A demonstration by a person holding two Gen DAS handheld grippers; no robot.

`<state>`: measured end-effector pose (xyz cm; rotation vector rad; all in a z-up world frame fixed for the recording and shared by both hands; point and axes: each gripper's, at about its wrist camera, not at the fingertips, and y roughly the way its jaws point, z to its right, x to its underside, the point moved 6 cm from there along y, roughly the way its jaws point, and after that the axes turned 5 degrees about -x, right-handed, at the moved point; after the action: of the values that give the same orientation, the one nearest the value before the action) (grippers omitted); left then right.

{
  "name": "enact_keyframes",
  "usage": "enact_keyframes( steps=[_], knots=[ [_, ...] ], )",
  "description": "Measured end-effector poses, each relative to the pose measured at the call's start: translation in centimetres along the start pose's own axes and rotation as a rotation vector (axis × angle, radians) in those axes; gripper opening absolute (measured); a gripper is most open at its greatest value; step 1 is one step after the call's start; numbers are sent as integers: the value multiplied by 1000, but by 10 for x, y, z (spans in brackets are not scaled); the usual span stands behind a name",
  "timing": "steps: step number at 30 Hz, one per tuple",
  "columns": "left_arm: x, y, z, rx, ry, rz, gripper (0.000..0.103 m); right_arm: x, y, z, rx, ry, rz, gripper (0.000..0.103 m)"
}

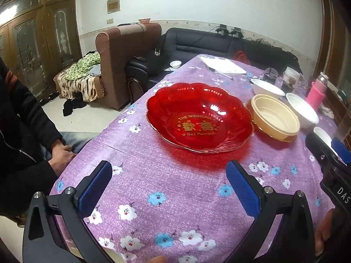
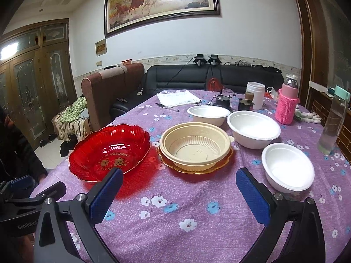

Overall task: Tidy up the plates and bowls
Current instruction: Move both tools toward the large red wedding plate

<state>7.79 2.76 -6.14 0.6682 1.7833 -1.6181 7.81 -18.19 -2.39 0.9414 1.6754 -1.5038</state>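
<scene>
- Left wrist view: jaws of left gripper (image 1: 169,188) wide apart, holding nothing, poised low over the bench (image 1: 175,208) short of the red plate (image 1: 198,118).
- Red plate straight ahead, flat on the cloth, near rim facing the jaws; beige bowl (image 1: 275,117) just beside it on the right, resting on an amber plate (image 1: 287,139) that barely shows.
- Three white bowls beyond and right: far bowl (image 1: 266,88), mid bowl (image 1: 301,109), near bowl (image 1: 322,134) partly hidden by the right gripper's body.
- Probably best to close in on the red plate's near rim, one finger under the lip and one above, tilting slightly so the scalloped edge seats in the pads; thin glossy plastic, likely slippery and flexible, so a bite well in from the edge.
- Right wrist view: jaws of right gripper (image 2: 178,187) also spread, empty, aimed between red plate (image 2: 109,153) and near bowl (image 2: 288,167).
- Beige bowl (image 2: 195,148) nested on amber plate (image 2: 195,168); mid bowl (image 2: 254,129) and far bowl (image 2: 208,115) behind, apart from each other.
- Sensible for this side: pinch the near bowl's wall, lift clear, lower into the mid bowl; foam looks light, so gentle squeeze.
- Keep clear of the clear bottle (image 2: 333,122) and pink bottle (image 2: 287,103) on the right.
</scene>
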Motion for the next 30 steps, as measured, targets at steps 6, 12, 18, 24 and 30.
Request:
enact_keyframes(
  steps=[6, 12, 18, 24, 30],
  knots=[
    [-1, 21, -3, -12, -5, -37, 103, -2, 15, -6, -16, 8, -8, 102],
    [-2, 31, -7, -14, -6, -46, 103, -3, 29, -12, -27, 10, -16, 102],
    [-6, 40, -8, -10, -14, -58, 103, -5, 41, -13, -31, 21, -26, 102],
    [-9, 46, -12, -16, -23, -64, 103, -9, 52, -14, -36, 33, -38, 102],
    [-11, 52, -16, -22, -28, -69, 103, -8, 61, -17, -34, 28, -50, 102]
  ],
)
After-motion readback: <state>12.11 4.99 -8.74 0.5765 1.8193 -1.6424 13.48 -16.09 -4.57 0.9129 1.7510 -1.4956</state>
